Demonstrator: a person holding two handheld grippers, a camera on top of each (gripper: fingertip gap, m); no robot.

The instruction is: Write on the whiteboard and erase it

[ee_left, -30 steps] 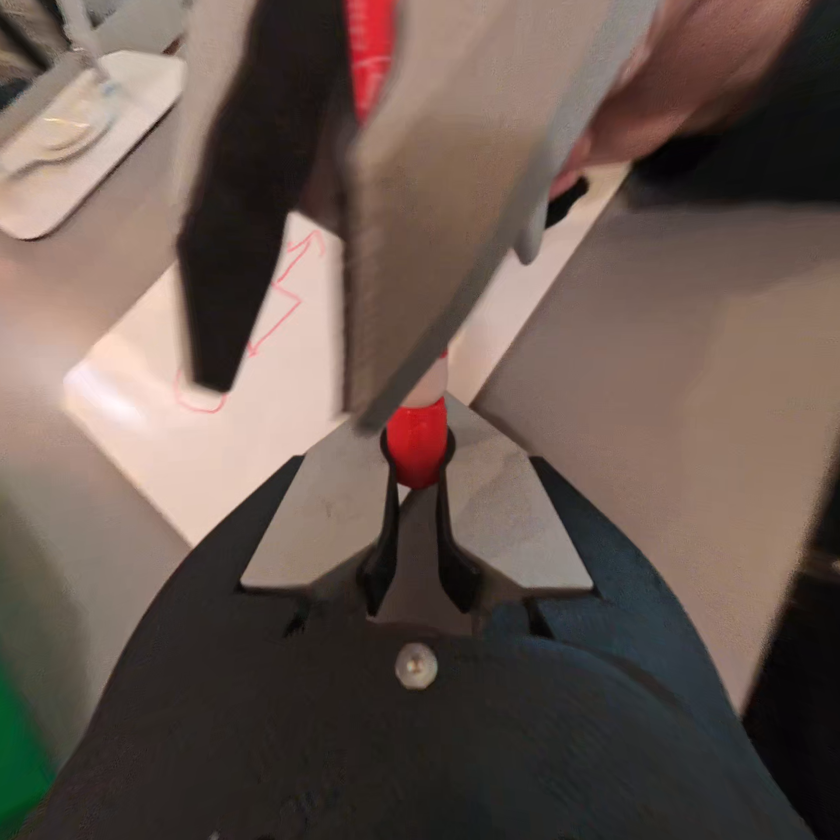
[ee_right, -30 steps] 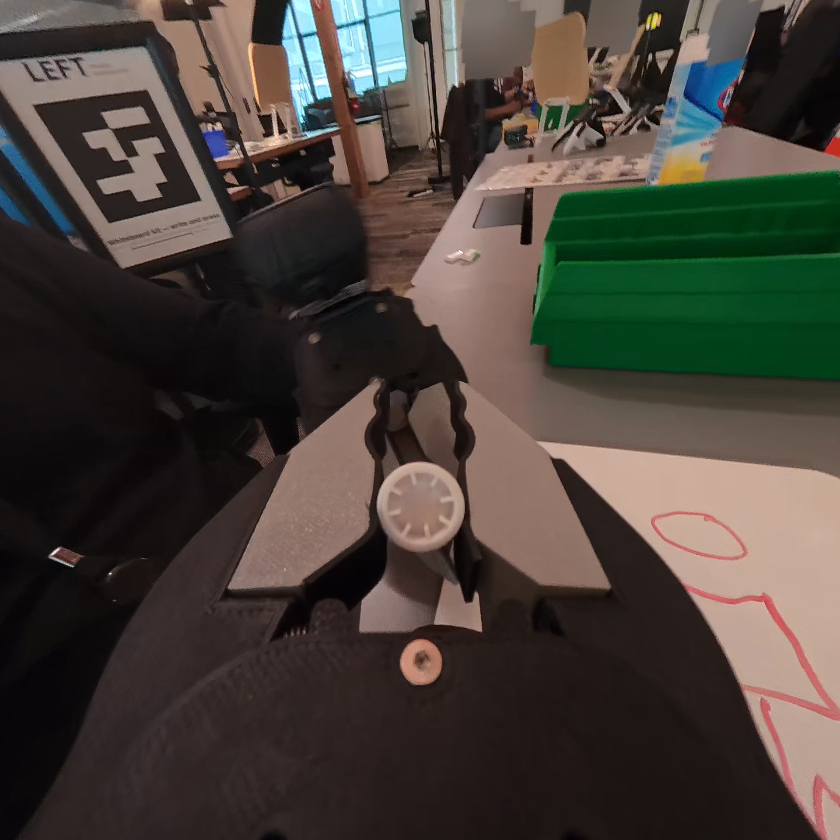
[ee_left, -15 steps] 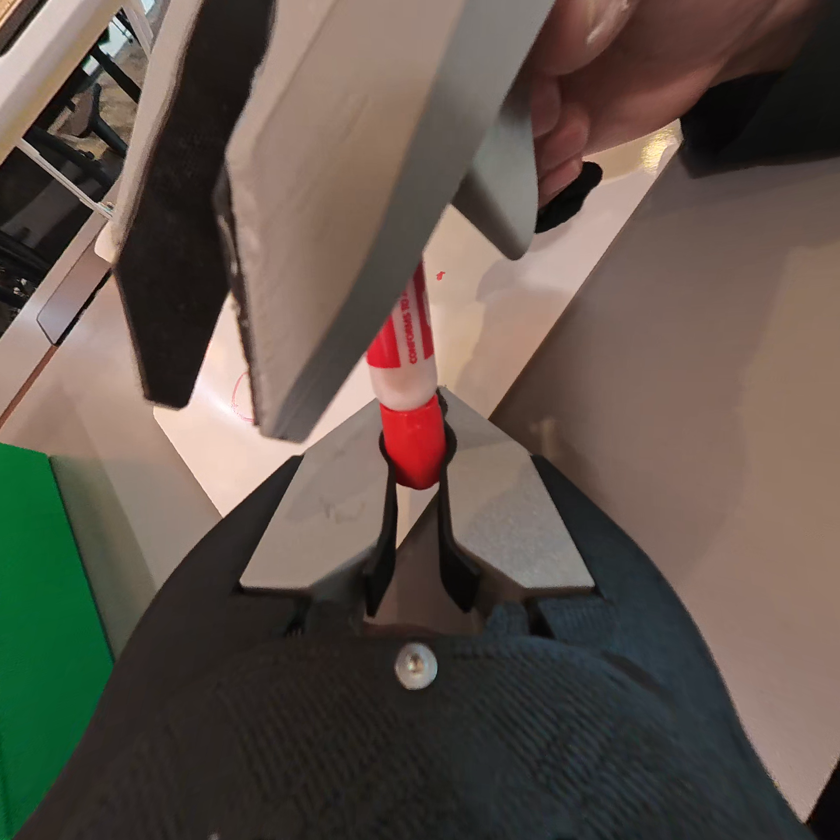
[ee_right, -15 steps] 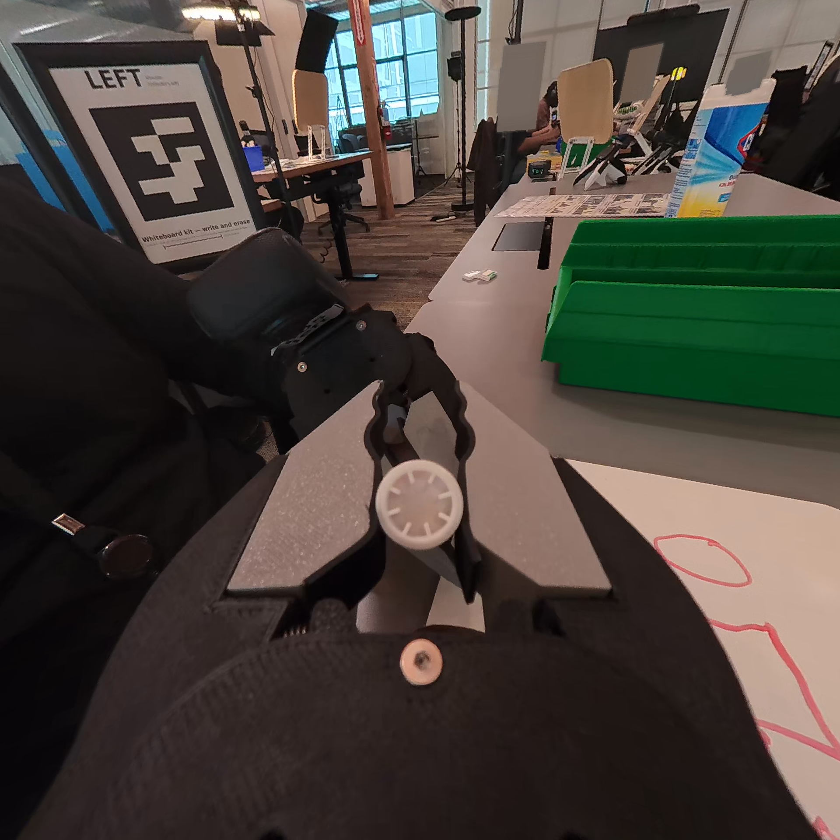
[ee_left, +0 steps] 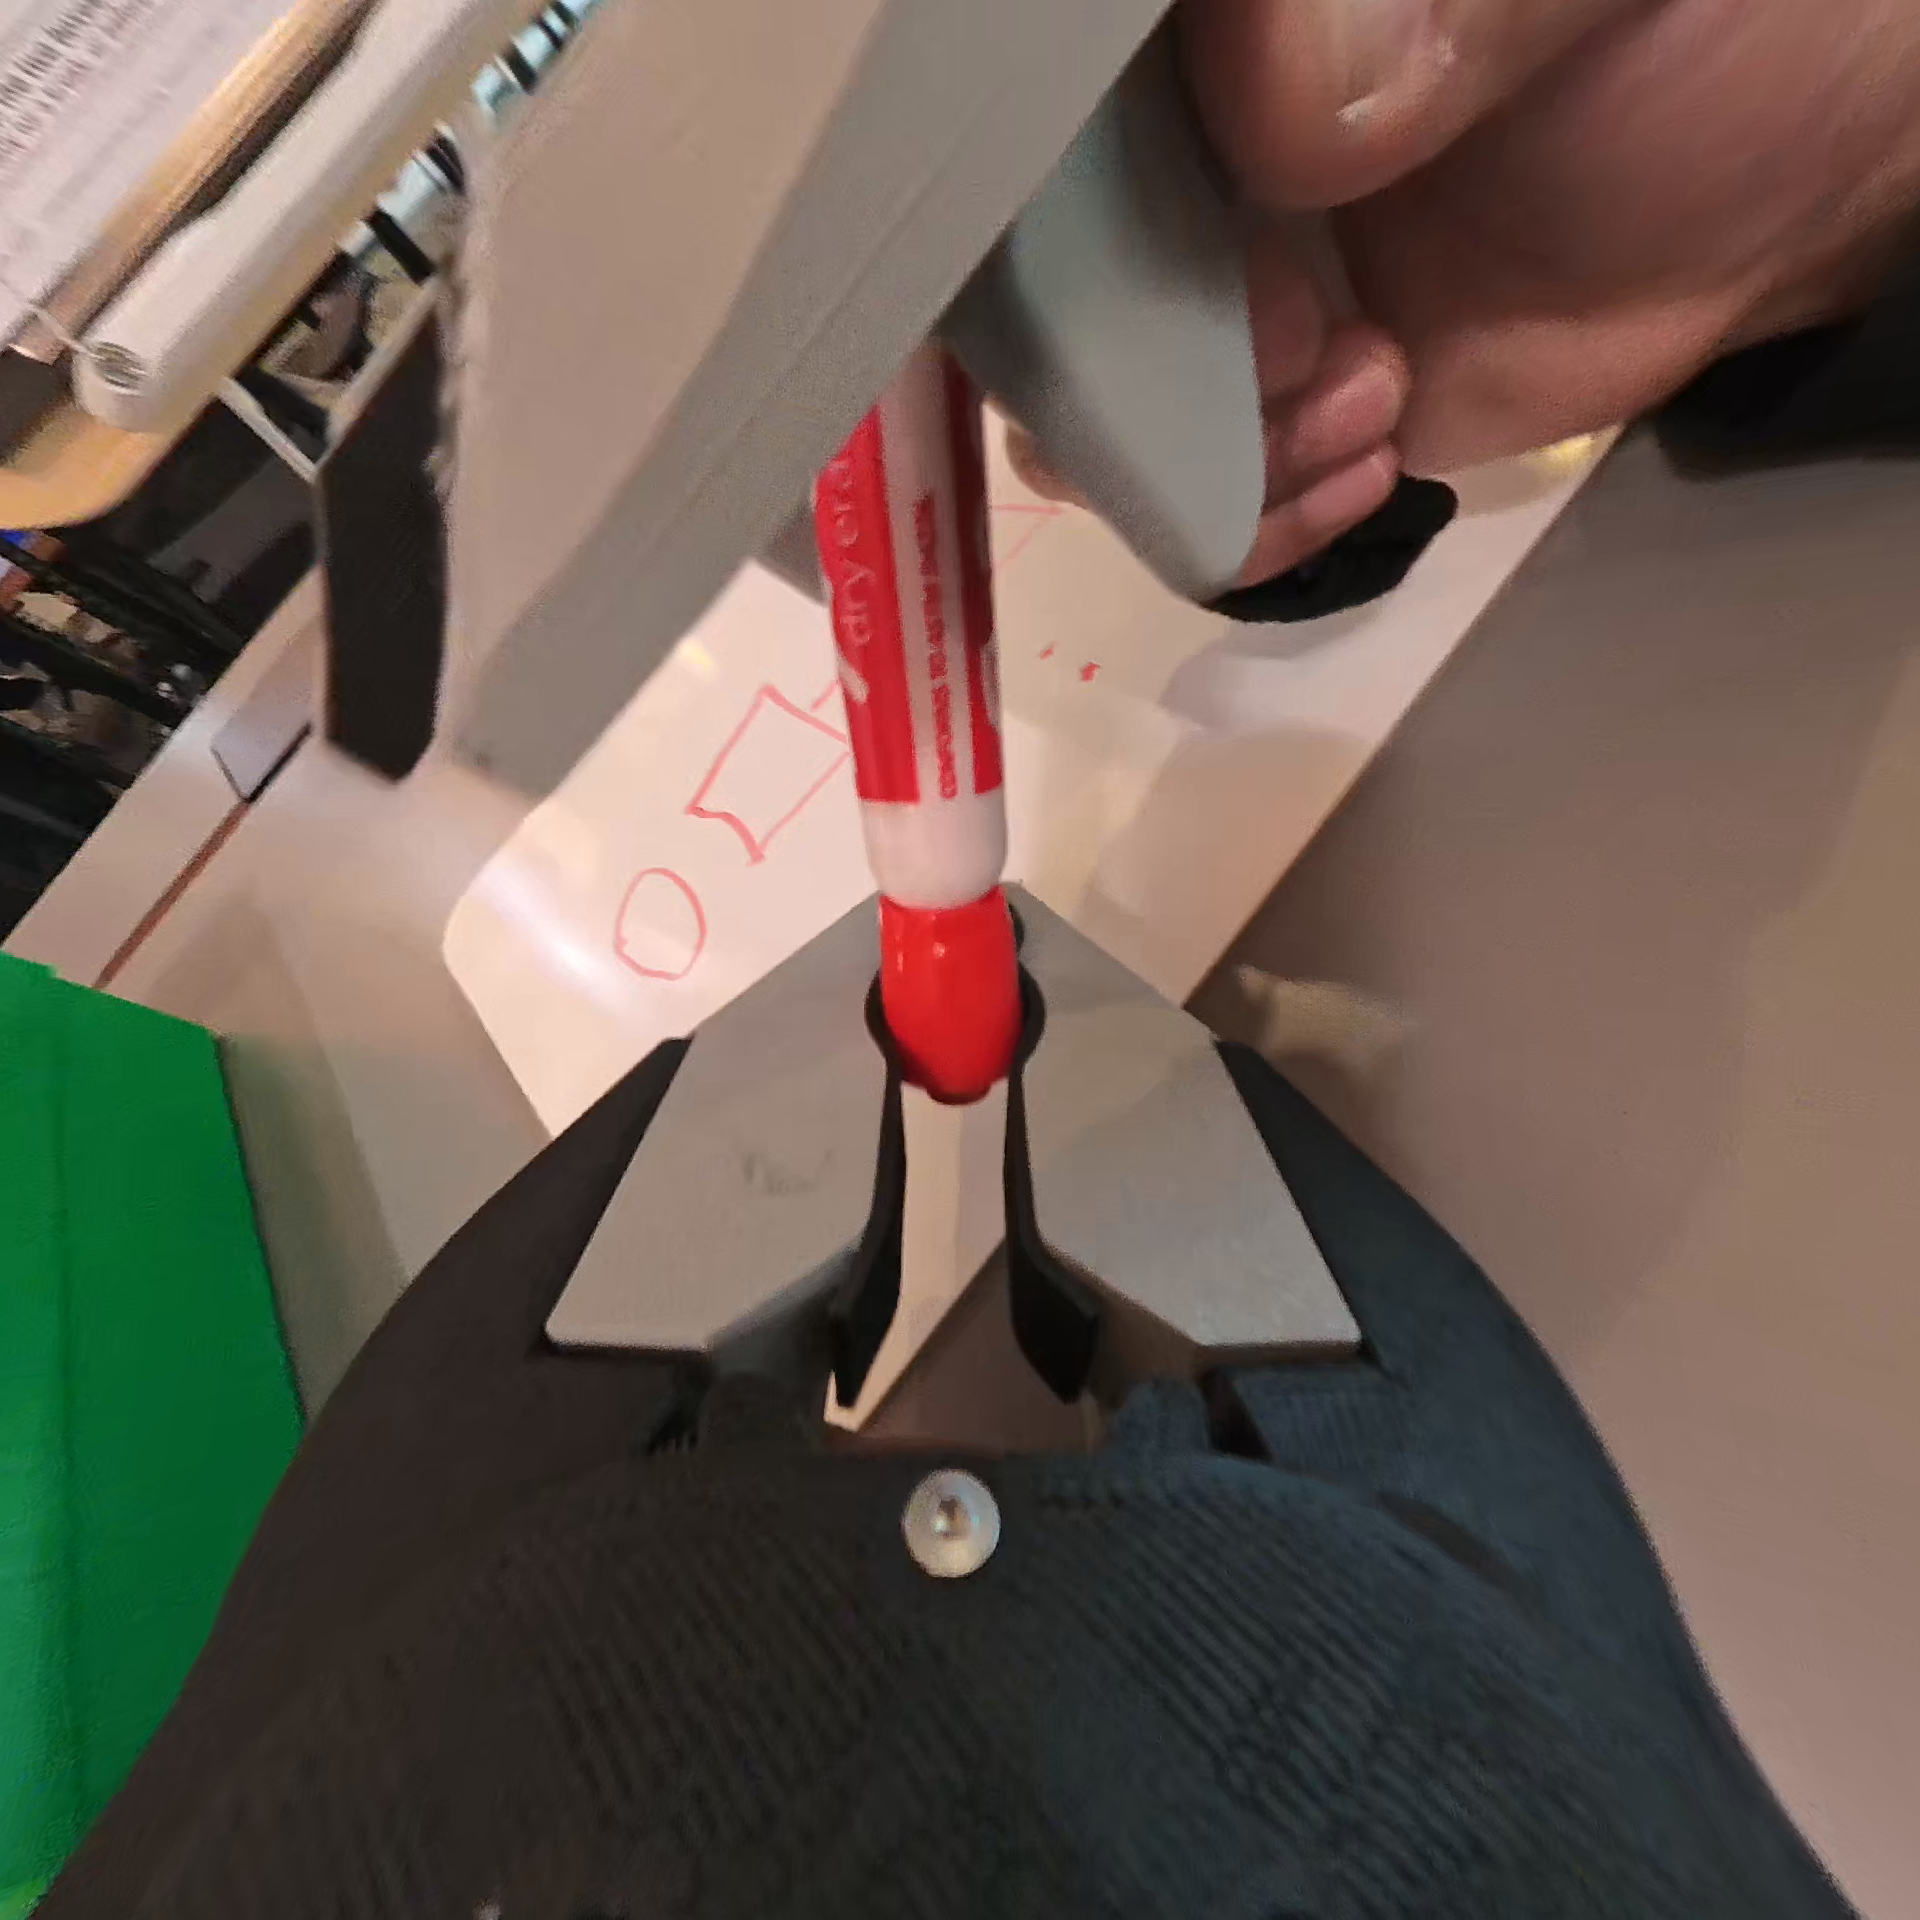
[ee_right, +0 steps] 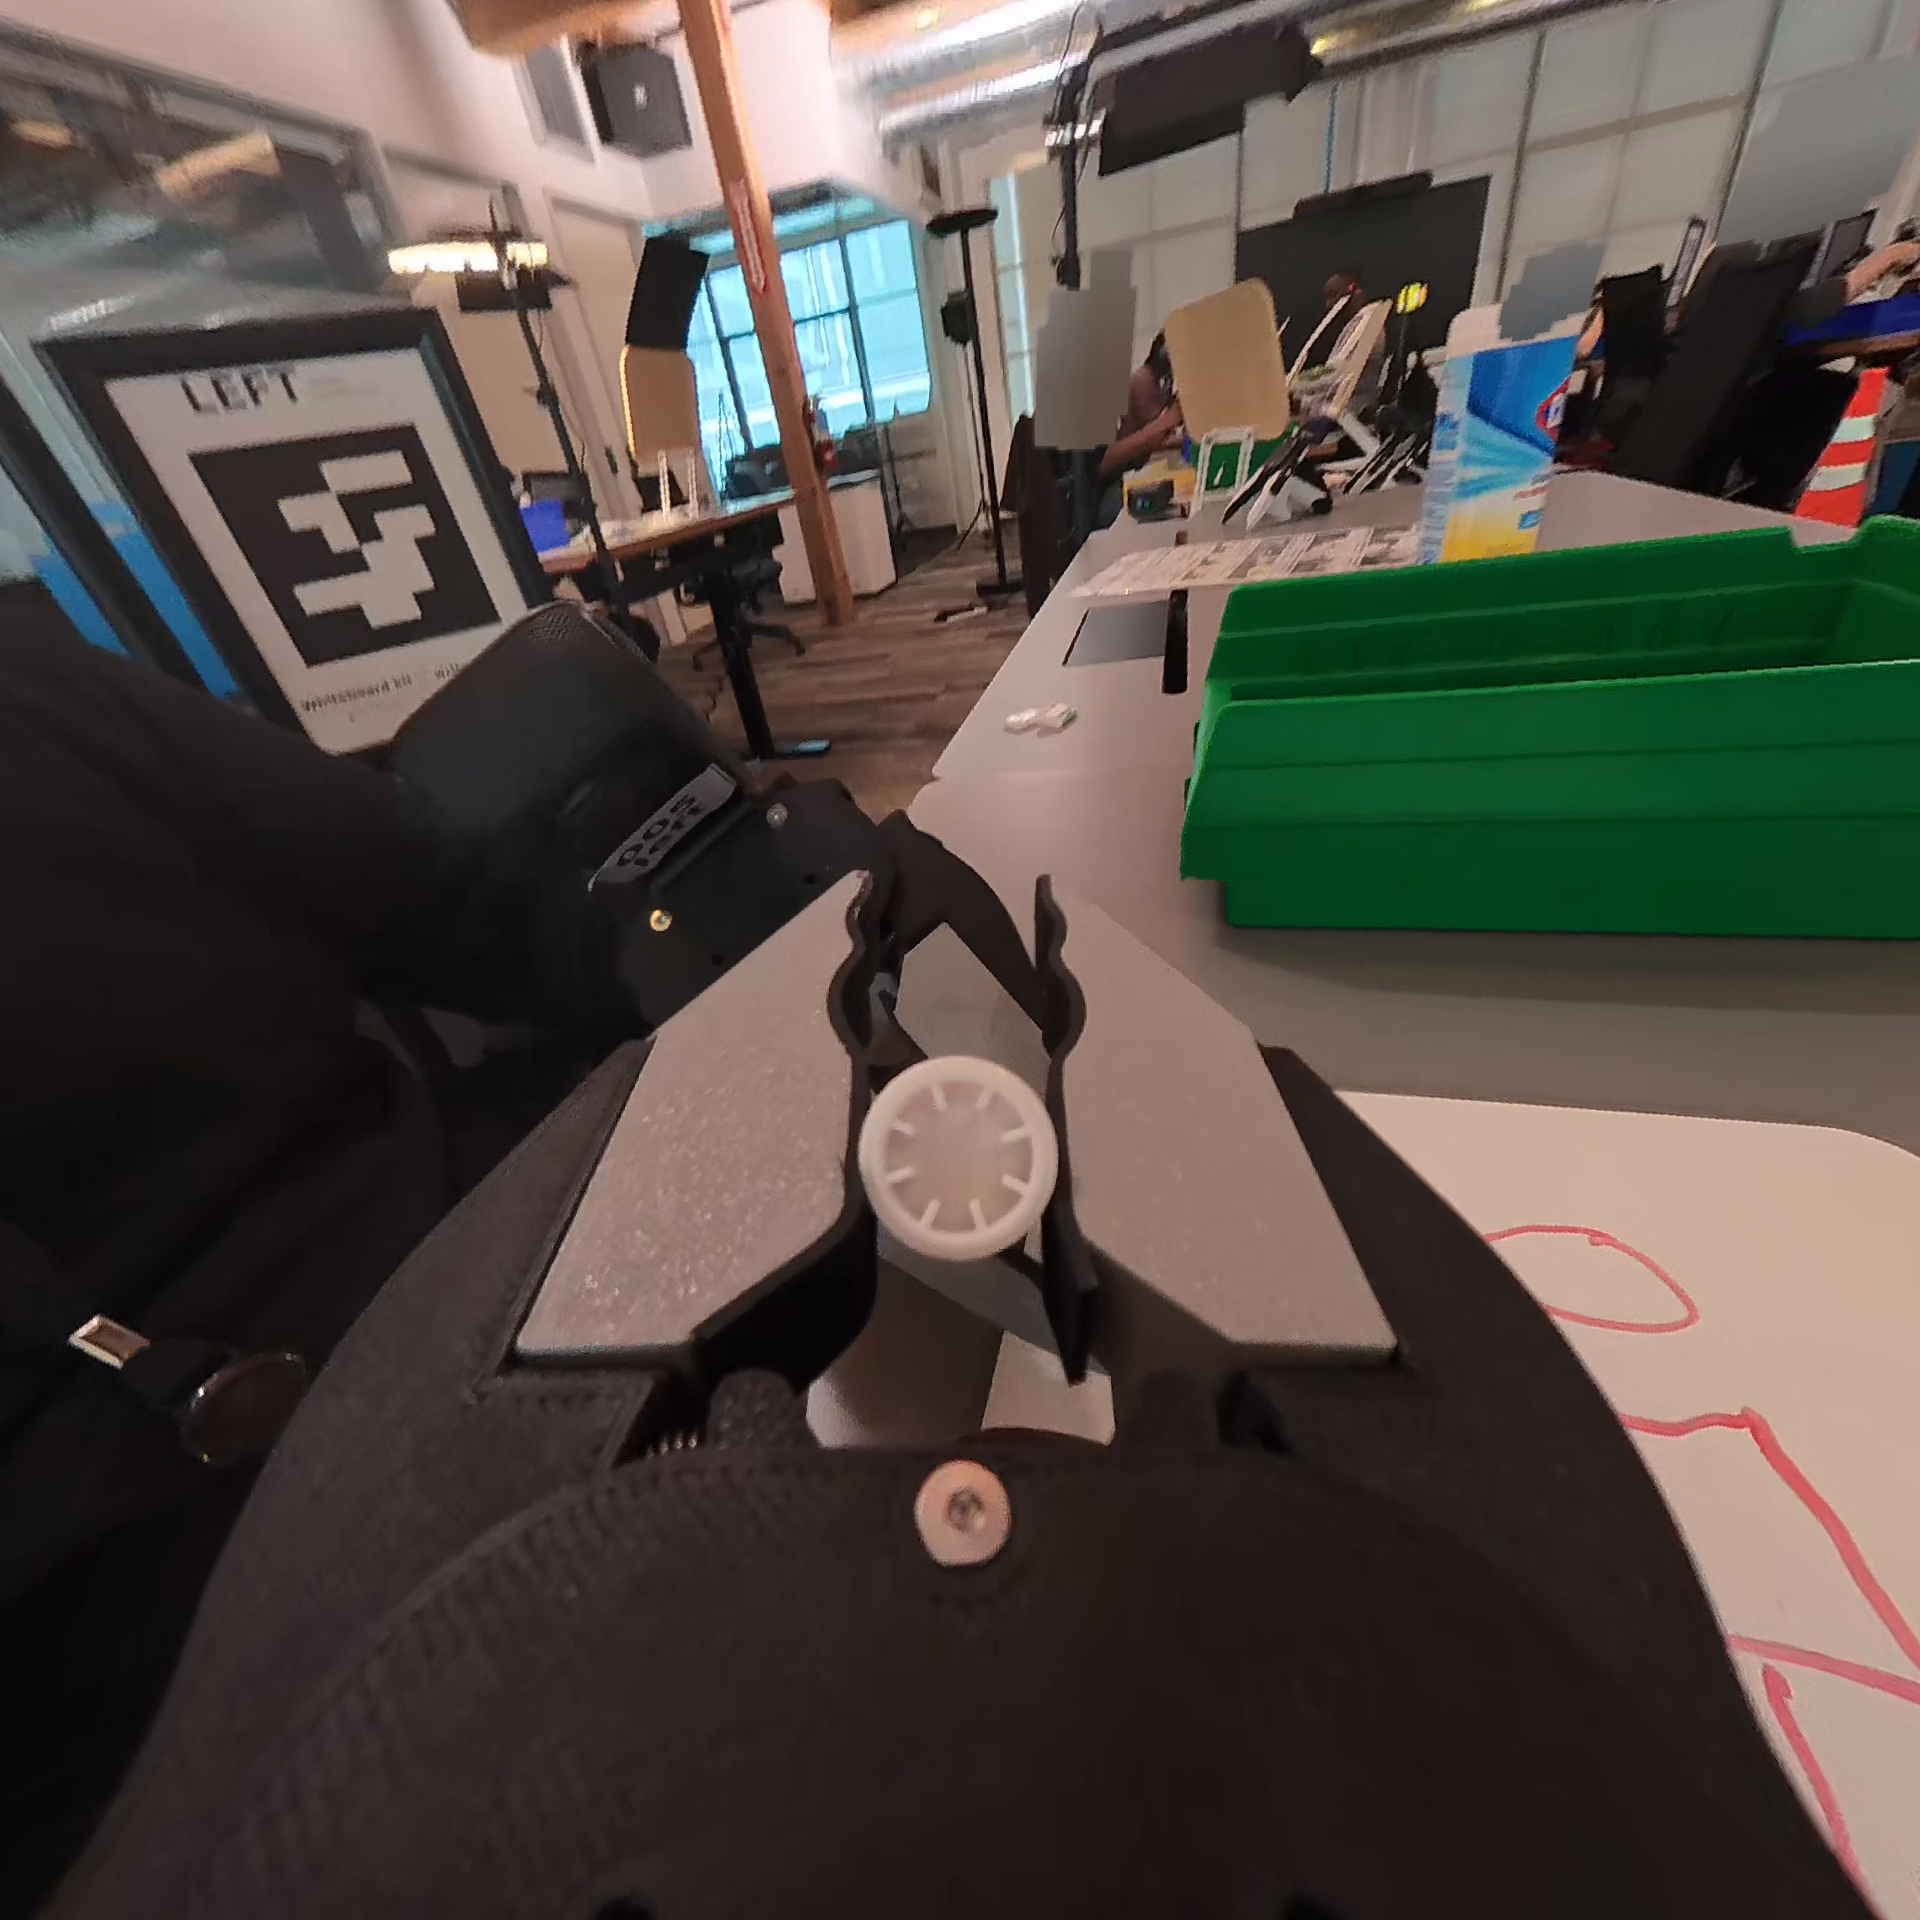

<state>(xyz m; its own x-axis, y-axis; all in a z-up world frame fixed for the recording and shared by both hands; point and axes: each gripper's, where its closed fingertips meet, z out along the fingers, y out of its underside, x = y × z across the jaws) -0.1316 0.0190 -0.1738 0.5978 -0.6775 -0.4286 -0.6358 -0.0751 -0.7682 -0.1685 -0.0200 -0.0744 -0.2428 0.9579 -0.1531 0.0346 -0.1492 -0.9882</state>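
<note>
My left gripper is shut on the red cap of a red and white marker. The cap sits on the marker's end, slightly bent off its line. The marker's barrel runs up into my right gripper, which is shut on it; the white butt end shows between its fingers. In the left wrist view the right gripper hangs close above, held by a hand. The whiteboard lies on the grey table below, with red shapes drawn on it; it also shows in the right wrist view.
A green bin stands on the table behind the whiteboard and shows at the left edge of the left wrist view. A carton and papers lie farther back. A framed sign stands at the left. Left tips to right tips: about 11 centimeters.
The right gripper has drawn back along the marker from the left gripper, so more of the barrel shows between them. Both grippers have stayed shut, and both views have tilted.
</note>
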